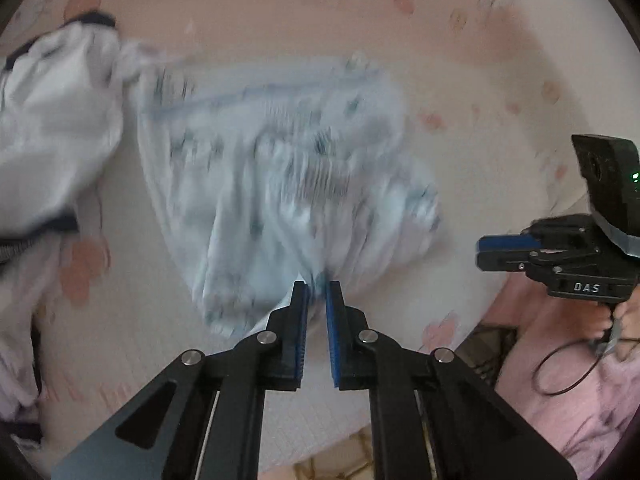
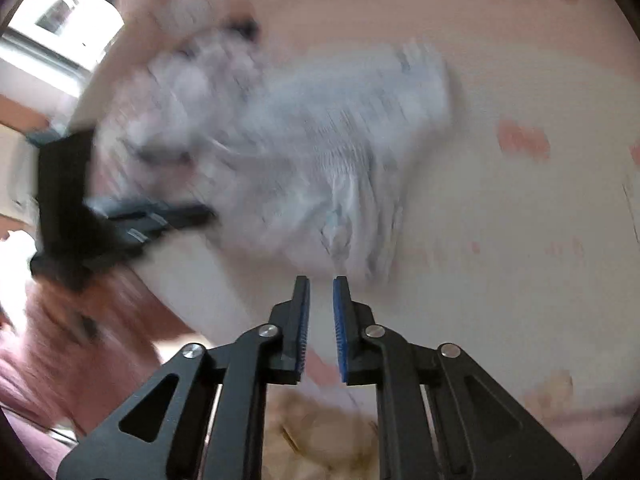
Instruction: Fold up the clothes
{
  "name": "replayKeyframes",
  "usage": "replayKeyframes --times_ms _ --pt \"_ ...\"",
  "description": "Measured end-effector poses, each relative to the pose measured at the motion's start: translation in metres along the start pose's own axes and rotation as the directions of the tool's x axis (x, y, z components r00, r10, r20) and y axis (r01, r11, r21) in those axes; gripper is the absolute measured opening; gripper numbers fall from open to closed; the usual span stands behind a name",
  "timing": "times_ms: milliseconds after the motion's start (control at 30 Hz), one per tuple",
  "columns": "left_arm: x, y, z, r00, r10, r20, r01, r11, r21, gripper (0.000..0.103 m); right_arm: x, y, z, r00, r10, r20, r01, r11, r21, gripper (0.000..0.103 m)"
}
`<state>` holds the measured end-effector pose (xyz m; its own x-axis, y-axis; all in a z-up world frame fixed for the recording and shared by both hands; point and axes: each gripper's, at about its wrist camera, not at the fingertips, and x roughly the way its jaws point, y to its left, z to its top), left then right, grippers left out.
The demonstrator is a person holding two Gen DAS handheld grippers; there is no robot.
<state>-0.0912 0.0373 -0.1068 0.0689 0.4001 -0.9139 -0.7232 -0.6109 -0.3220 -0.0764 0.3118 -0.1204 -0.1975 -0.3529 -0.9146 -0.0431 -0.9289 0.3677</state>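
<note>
A pale blue patterned garment (image 1: 288,168) lies bunched toward the near edge of a bed covered in a pink cartoon-print sheet (image 1: 460,60), its near hem pinched between the narrowed jaws of the left gripper (image 1: 317,286), apparently so the cloth can be drawn flat for folding. The right gripper (image 2: 321,280), its jaws nearly together with nothing visibly between them, hangs just off the garment's near edge. A white garment with dark trim (image 1: 52,132) crowds the bed's left side; the far and right stretches of sheet offer open room.
</note>
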Motion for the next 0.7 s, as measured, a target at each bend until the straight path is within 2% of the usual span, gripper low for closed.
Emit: replayKeyframes --times_ms 33,100,133,167,200,233,333,367,400,467,533,567,633,700 --pt "0.000 0.002 -0.001 1.000 0.027 0.010 -0.027 1.000 0.003 0.011 0.010 -0.002 -0.009 0.998 -0.049 -0.050 0.049 0.999 -0.002 0.025" --pt "-0.008 0.005 0.003 0.995 0.066 0.079 -0.067 0.998 0.001 0.017 0.015 -0.002 -0.013 0.994 -0.107 -0.033 0.107 0.994 -0.011 0.027" --pt "-0.015 0.009 0.000 0.989 0.076 0.124 -0.076 0.997 -0.004 0.035 0.009 0.003 -0.008 0.995 -0.098 0.019 0.098 0.995 -0.021 0.039" --pt "-0.023 0.013 -0.003 0.982 0.085 0.169 -0.084 0.996 -0.010 0.054 0.002 0.009 -0.003 0.994 -0.087 0.071 0.089 0.995 -0.032 0.047" --pt "-0.025 0.016 0.001 0.978 0.084 0.192 -0.083 0.996 -0.014 0.058 -0.004 0.016 0.005 0.989 -0.078 0.127 0.086 0.995 -0.053 0.057" --pt "-0.026 0.019 0.006 0.973 0.083 0.214 -0.081 0.997 -0.017 0.058 -0.010 0.024 0.014 0.981 -0.069 0.180 0.084 0.994 -0.073 0.061" --pt "-0.023 0.018 0.023 0.964 0.120 0.239 -0.131 0.991 0.032 0.058 -0.007 0.040 0.043 0.966 -0.097 0.241 0.131 0.983 -0.127 0.065" --pt "-0.017 0.014 0.027 0.960 0.151 0.237 -0.158 0.987 0.008 0.058 -0.004 0.041 0.052 0.964 -0.096 0.247 0.132 0.982 -0.133 0.065" --pt "-0.014 0.014 0.033 0.966 0.137 0.220 -0.142 0.990 0.006 0.057 0.000 0.042 0.061 0.963 -0.095 0.253 0.133 0.981 -0.139 0.066" --pt "-0.007 0.015 0.038 0.980 0.090 0.177 -0.092 0.996 0.006 0.038 0.016 0.045 0.077 0.970 -0.105 0.218 0.140 0.978 -0.155 0.067" --pt "0.000 0.011 0.042 0.986 0.077 0.148 -0.082 0.996 0.030 0.033 0.028 0.045 0.083 0.973 -0.128 0.192 0.161 0.973 -0.165 0.067" --pt "0.003 0.008 0.044 0.987 0.081 0.135 -0.088 0.995 0.049 0.024 0.034 0.041 0.084 0.975 -0.131 0.180 0.160 0.975 -0.154 0.067" --pt "0.008 0.005 0.048 0.988 0.070 0.137 -0.084 0.992 0.096 0.000 0.039 0.032 0.078 0.983 -0.110 0.144 0.128 0.984 -0.126 0.067" --pt "0.006 0.003 0.055 0.982 0.081 0.169 -0.103 0.987 0.127 0.000 0.037 0.027 0.071 0.987 -0.100 0.126 0.116 0.986 -0.124 0.067"
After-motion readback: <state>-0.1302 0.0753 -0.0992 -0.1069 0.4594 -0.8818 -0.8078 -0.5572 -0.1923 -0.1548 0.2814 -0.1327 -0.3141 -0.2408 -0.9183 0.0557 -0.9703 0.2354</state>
